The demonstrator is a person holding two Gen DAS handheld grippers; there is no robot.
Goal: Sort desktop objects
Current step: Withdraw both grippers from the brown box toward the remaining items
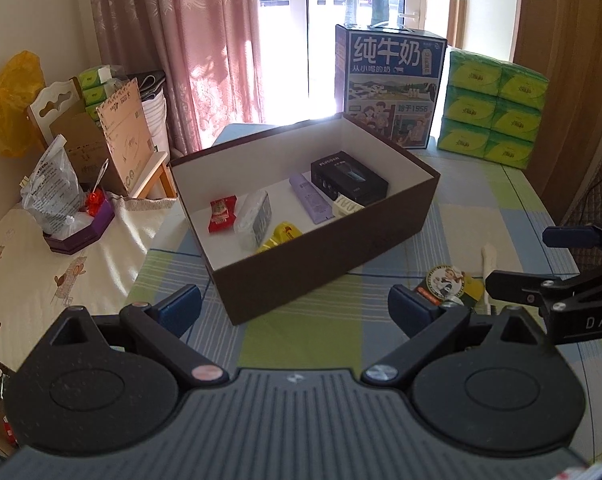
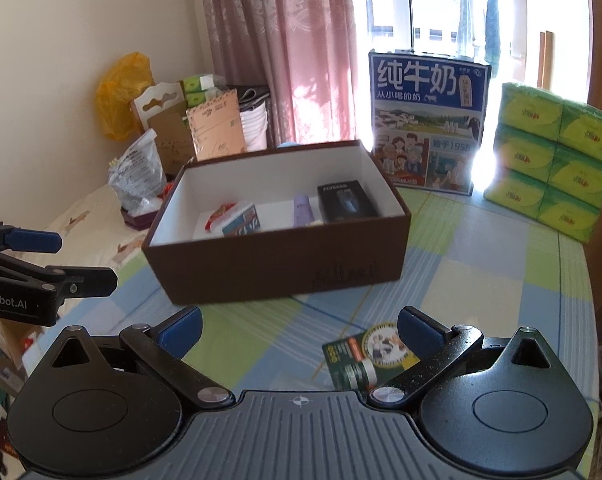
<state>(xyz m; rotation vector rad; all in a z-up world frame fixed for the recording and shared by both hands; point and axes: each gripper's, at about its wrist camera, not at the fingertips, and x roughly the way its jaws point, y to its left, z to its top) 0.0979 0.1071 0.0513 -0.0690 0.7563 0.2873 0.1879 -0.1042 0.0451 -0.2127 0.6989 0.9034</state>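
Two loose things lie outside the brown cardboard box with a white lining (image 1: 325, 276): a flat green and yellow packet with a round cartoon label (image 2: 371, 354) and, beyond it in the left wrist view, a slim white stick-shaped item (image 1: 489, 264) I cannot identify. The box sits ahead of both grippers and already holds a red snack packet (image 1: 222, 213), a clear-wrapped pack (image 1: 253, 218), a lilac tube (image 1: 307, 196), a black rectangular carton (image 1: 349, 178), a yellow sachet (image 1: 280, 236) and a cream sachet (image 1: 347, 205).

The right gripper (image 2: 299, 330) hovers with jaws spread wide and nothing between them; the green packet lies just ahead, under its right fingertip. The left gripper (image 1: 295, 306) is likewise spread and empty, facing the box's near corner.

Sorting looks mostly done, and the step in hand appears to be reaching for the green packet. Next, the right gripper likely needs to shift right and lower until the jaws straddle the packet's edges. Being flat, it may slip on the checked tablecloth (image 2: 481, 248).
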